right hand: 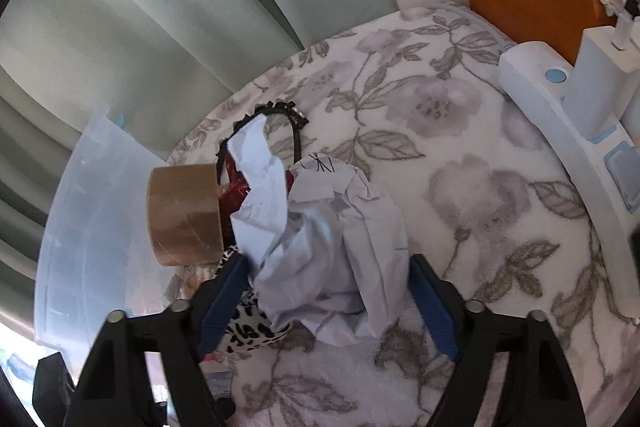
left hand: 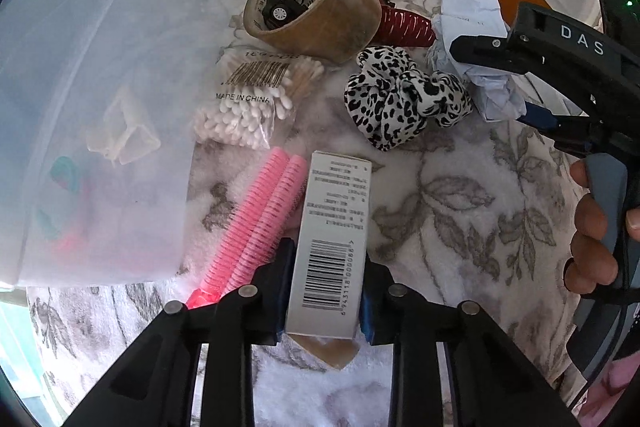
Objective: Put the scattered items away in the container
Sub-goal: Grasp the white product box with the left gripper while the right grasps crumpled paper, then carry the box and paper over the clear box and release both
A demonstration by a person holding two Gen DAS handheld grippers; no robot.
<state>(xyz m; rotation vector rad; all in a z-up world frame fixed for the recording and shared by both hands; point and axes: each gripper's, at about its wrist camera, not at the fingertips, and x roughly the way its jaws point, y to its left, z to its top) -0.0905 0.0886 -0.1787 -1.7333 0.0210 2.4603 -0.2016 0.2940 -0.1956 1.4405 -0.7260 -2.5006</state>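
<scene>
My left gripper (left hand: 325, 291) is shut on a white barcoded box (left hand: 332, 239), held just above the floral cloth. A pink hair roller pair (left hand: 256, 223) lies beside it. The translucent plastic container (left hand: 100, 87) stands at the left. My right gripper (right hand: 328, 291) is open, its jaws on either side of a crumpled white paper (right hand: 332, 251), which also shows in the left wrist view (left hand: 476, 59). A brown tape roll (left hand: 316, 3) holds a small black toy car (left hand: 280, 11). A bag of cotton swabs (left hand: 252, 99) and a leopard scrunchie (left hand: 400, 95) lie between.
A red clip (left hand: 404, 25) lies behind the tape. A black headband (right hand: 288, 119) lies behind the paper. A white and blue device (right hand: 568, 115) stands at the cloth's right edge. Green curtains (right hand: 160, 7) hang behind.
</scene>
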